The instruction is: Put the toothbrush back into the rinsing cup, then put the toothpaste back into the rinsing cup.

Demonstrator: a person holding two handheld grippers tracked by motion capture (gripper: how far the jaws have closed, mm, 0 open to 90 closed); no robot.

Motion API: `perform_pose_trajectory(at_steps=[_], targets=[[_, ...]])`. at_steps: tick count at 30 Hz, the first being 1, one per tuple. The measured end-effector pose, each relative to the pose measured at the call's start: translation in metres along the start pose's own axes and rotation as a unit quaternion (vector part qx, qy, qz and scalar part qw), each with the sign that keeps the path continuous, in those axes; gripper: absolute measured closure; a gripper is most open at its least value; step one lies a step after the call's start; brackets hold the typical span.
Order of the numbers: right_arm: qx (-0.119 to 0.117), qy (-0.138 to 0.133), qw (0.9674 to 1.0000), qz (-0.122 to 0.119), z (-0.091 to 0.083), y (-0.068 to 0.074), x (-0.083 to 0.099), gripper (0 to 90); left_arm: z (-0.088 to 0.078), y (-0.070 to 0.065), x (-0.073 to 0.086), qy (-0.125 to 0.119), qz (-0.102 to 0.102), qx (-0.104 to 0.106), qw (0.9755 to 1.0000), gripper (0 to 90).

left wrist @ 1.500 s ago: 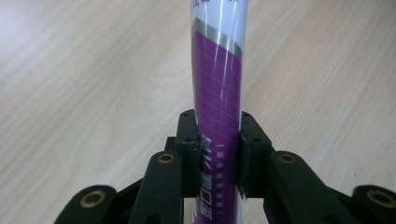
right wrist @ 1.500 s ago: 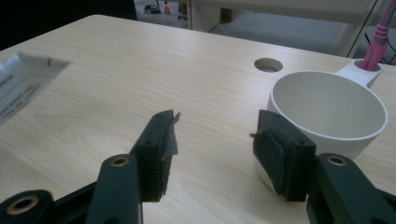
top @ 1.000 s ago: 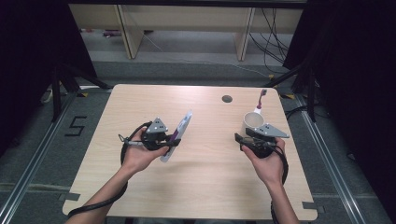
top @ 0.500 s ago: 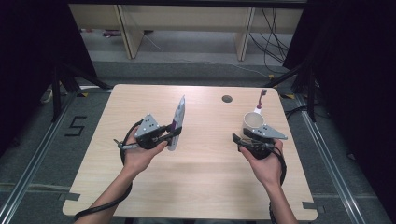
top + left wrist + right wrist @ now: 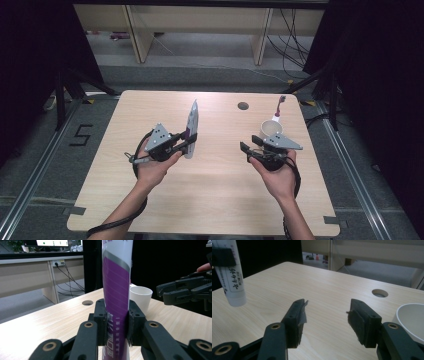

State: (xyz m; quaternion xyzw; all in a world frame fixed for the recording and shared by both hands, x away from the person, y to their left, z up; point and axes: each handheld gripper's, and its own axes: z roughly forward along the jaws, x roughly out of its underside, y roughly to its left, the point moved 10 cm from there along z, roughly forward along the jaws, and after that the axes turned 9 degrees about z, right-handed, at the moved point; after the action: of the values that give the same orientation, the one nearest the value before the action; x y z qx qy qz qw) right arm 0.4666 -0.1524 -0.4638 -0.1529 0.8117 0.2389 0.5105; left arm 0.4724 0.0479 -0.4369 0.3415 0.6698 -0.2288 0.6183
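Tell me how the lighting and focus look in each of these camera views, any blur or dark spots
High view: evenly lit table, black surroundings at both sides. Left gripper view: the tube clamped upright is sharp near the jaws, its top edge cropped, dark backdrop at right. Right gripper view: dim overall, the white cup softly blurred, the background shelving brighter.

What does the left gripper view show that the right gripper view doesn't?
Left gripper view: the left gripper shut on the purple tube, with the right gripper off to the side. Right gripper view: the right gripper's jaws open with nothing between them, and the tube's white capped end hanging clear of the table. Both: tube, white cup, table, and the round hole in it.
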Motion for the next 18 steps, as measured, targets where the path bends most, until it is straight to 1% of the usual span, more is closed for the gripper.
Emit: perform_pose_trajectory(at_steps=[1, 2, 3, 5, 7, 8, 9, 10, 11, 12, 13, 14, 15, 16, 17, 18], targets=[[-0.008, 0.000, 0.9999, -0.013, 0.001, 0.000, -0.001, 47.1, 0.000, 0.000, 0.000, -0.001, -0.001, 0.000, 1.0000, 73.8], [-0.007, -0.001, 1.0000, 0.004, 0.000, 0.003, -0.001, 47.0, 0.001, 0.001, -0.001, -0.004, -0.001, -0.002, 1.0000, 73.8], [-0.009, -0.009, 0.9999, -0.010, -0.001, 0.003, -0.004, 47.0, 0.002, 0.001, -0.002, -0.007, -0.001, -0.004, 1.0000, 73.8], [-0.019, -0.020, 0.9996, 0.008, -0.001, 0.008, -0.008, 46.4, 0.004, 0.000, -0.004, -0.012, -0.001, -0.003, 0.9999, 73.8], [-0.025, -0.027, 0.9993, 0.010, -0.001, 0.012, -0.013, 45.2, 0.007, -0.001, -0.004, -0.015, -0.001, -0.003, 0.9999, 73.8], [-0.028, -0.034, 0.9990, -0.002, -0.001, 0.013, -0.016, 45.2, 0.008, -0.001, -0.004, -0.015, -0.002, -0.004, 0.9999, 73.8], [-0.035, -0.034, 0.9988, 0.010, -0.001, 0.017, -0.017, 45.0, 0.009, -0.002, -0.004, -0.015, -0.001, -0.001, 0.9999, 73.8], [-0.038, -0.039, 0.9985, 0.005, 0.000, 0.019, -0.020, 44.9, 0.009, -0.003, -0.004, -0.016, -0.002, -0.002, 0.9999, 73.7], [-0.037, -0.039, 0.9984, 0.014, 0.000, 0.021, -0.020, 44.6, 0.010, -0.004, -0.004, -0.015, -0.003, -0.004, 0.9999, 73.8], [-0.045, -0.038, 0.9981, 0.016, 0.000, 0.024, -0.021, 44.4, 0.010, -0.004, -0.004, -0.015, -0.002, -0.002, 0.9999, 73.8], [-0.043, -0.039, 0.9982, 0.014, 0.000, 0.024, -0.022, 44.1, 0.010, -0.005, -0.005, -0.016, -0.002, -0.002, 0.9999, 73.7], [-0.047, -0.042, 0.9980, 0.008, 0.000, 0.026, -0.024, 43.6, 0.010, -0.005, -0.005, -0.017, 0.000, -0.004, 0.9998, 73.8], [-0.049, -0.051, 0.9974, 0.014, 0.001, 0.027, -0.027, 42.6, 0.010, -0.006, -0.006, -0.017, 0.001, -0.005, 0.9998, 73.7], [-0.052, -0.053, 0.9970, 0.022, 0.001, 0.030, -0.028, 41.9, 0.010, -0.007, -0.007, -0.022, 0.001, -0.003, 0.9997, 73.7], [-0.053, -0.054, 0.9968, 0.026, 0.001, 0.032, -0.029, 42.0, 0.010, -0.007, -0.008, -0.020, 0.001, -0.005, 0.9998, 73.7], [-0.054, -0.060, 0.9966, 0.015, 0.003, 0.033, -0.031, 41.7, 0.010, -0.008, -0.008, -0.022, 0.002, -0.005, 0.9998, 73.7]])
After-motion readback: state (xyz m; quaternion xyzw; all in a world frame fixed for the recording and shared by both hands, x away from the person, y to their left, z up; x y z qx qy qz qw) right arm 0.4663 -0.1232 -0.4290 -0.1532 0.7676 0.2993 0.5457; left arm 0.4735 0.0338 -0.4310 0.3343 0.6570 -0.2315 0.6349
